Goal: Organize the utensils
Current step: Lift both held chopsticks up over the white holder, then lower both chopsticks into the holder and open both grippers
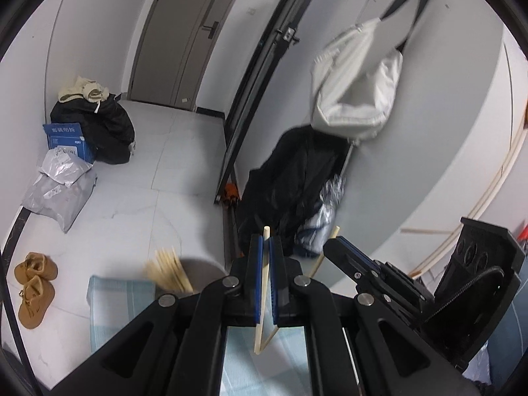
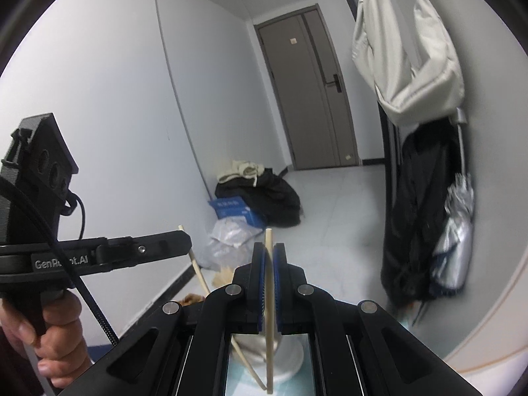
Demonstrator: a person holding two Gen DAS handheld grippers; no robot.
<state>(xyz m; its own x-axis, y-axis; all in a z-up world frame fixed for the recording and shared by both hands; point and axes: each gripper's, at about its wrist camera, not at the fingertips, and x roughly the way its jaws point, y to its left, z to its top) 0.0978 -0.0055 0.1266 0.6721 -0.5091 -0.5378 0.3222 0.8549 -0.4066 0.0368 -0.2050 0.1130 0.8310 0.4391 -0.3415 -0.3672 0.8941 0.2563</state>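
My left gripper (image 1: pixel 266 242) is shut on a pale wooden chopstick (image 1: pixel 262 283) that stands nearly upright between the blue pads. My right gripper (image 2: pixel 269 247) is shut on a second chopstick (image 2: pixel 270 307), also upright. The two chopsticks cross low down, over a grey holder (image 2: pixel 283 356). The right gripper shows at the right of the left wrist view (image 1: pixel 333 247), its chopstick tip (image 1: pixel 336 230) poking up. The left gripper shows at the left of the right wrist view (image 2: pixel 184 242). A bunch of chopsticks (image 1: pixel 170 272) stands in a grey holder (image 1: pixel 204 270), blurred.
A blue-checked cloth (image 1: pixel 115 300) lies under the holder. On the floor are brown shoes (image 1: pixel 33 283), grey parcels (image 1: pixel 61 184), a blue box (image 1: pixel 67 138) and dark clothes (image 1: pixel 102 132). A white bag (image 2: pixel 406 56), dark coat (image 2: pixel 419 214) and umbrella (image 2: pixel 455 224) hang at right.
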